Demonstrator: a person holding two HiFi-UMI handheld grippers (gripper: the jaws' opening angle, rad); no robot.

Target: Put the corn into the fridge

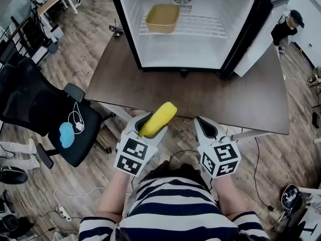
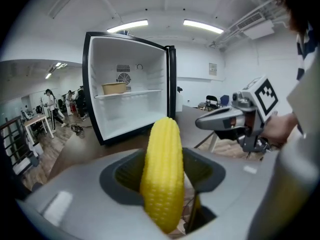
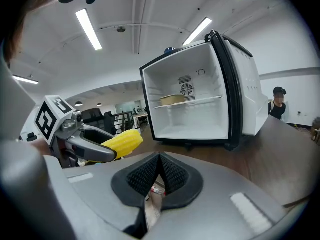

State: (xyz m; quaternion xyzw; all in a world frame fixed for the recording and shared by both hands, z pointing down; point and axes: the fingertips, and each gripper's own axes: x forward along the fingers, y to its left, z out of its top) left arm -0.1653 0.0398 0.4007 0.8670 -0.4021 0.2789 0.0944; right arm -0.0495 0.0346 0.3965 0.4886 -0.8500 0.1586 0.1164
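Table (image 1: 200,99) before open fridge (image 1: 193,54) (tub (image 1: 162,17) inside)

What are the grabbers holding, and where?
The left gripper holds the corn by its back end. The right gripper is shut and empty.

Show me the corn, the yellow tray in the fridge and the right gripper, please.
corn (image 2: 162,174): left gripper view, middle of the cob.
yellow tray (image 1: 161,27): head view, its front wall.
right gripper (image 3: 159,170): right gripper view, where its shut jaws meet.
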